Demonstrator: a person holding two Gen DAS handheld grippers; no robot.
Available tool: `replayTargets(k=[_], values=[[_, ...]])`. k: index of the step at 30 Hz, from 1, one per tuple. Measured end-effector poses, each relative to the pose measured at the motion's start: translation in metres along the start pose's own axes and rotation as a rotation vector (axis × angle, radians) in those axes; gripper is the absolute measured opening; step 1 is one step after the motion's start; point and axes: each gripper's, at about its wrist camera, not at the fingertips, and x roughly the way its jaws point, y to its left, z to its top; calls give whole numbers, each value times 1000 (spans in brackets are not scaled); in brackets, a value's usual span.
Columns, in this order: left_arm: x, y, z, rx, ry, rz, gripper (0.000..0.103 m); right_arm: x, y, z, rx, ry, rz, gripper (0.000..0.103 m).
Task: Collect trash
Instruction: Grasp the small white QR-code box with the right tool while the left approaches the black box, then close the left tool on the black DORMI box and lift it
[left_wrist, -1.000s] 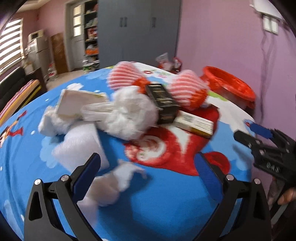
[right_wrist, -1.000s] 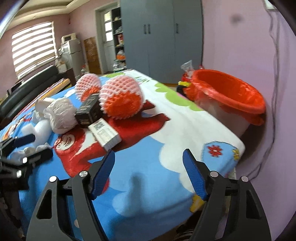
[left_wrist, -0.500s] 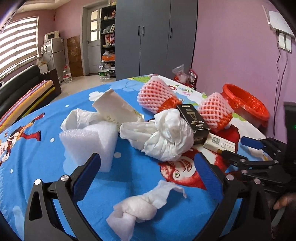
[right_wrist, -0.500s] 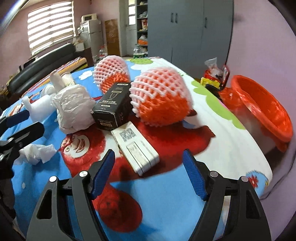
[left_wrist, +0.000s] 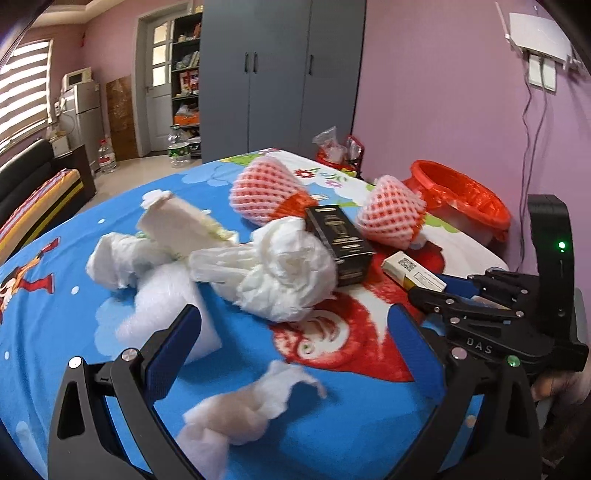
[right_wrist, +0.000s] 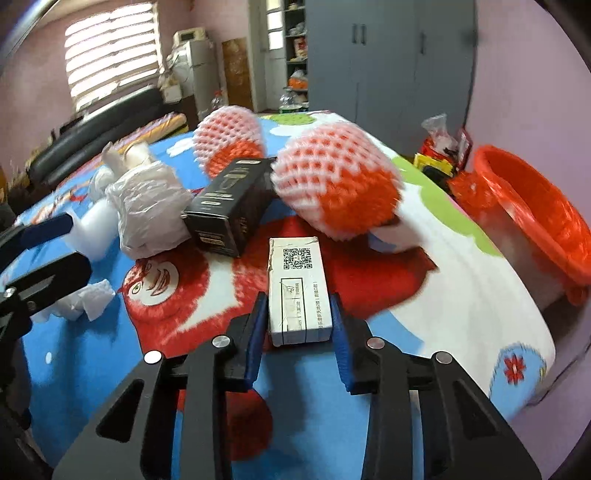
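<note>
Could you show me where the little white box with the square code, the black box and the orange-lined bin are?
White box (right_wrist: 298, 291): right wrist view, on its printed top face.
Black box (right_wrist: 231, 205): right wrist view, on its lettered side.
Orange-lined bin (left_wrist: 460, 197): left wrist view, on its liner inside the rim.

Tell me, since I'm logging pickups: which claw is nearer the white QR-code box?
Right. The right claw has just closed on the white QR-code box, pads against its sides. The left claw hangs open over the knotted tissue, away from it.
</note>
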Motion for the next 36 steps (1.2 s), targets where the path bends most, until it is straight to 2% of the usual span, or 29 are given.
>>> replayTargets(k=[8,12,16,18,19,21,25,34,36], values=[[9,-33,23,38,-47,-39,97,-26,-29,-11,84,-61,-1,33],[27,-51,44,64,-73,-24,95,-34,-37,-14,122,-85,6,33],[58,-57,61,67,-46,12,91,-37,-43,-14,137,-99,18,33],[74,-55,65,56,-10,20,84,-38,-45,-14,145,-107,22,33],[81,-54,66,52,12,18,80,-38,-46,-13,150,-111,25,33],[90,-51,66,42,41,13,77,-37,-47,-13,156,-114,26,33],[91,-54,60,87,48,31,76,-32,-56,-13,176,-114,29,33],[82,-35,41,123,78,103,76,-31,-65,-17,209,-123,29,33],[83,-35,41,128,86,99,76,-32,-66,-18,213,-126,30,33]])
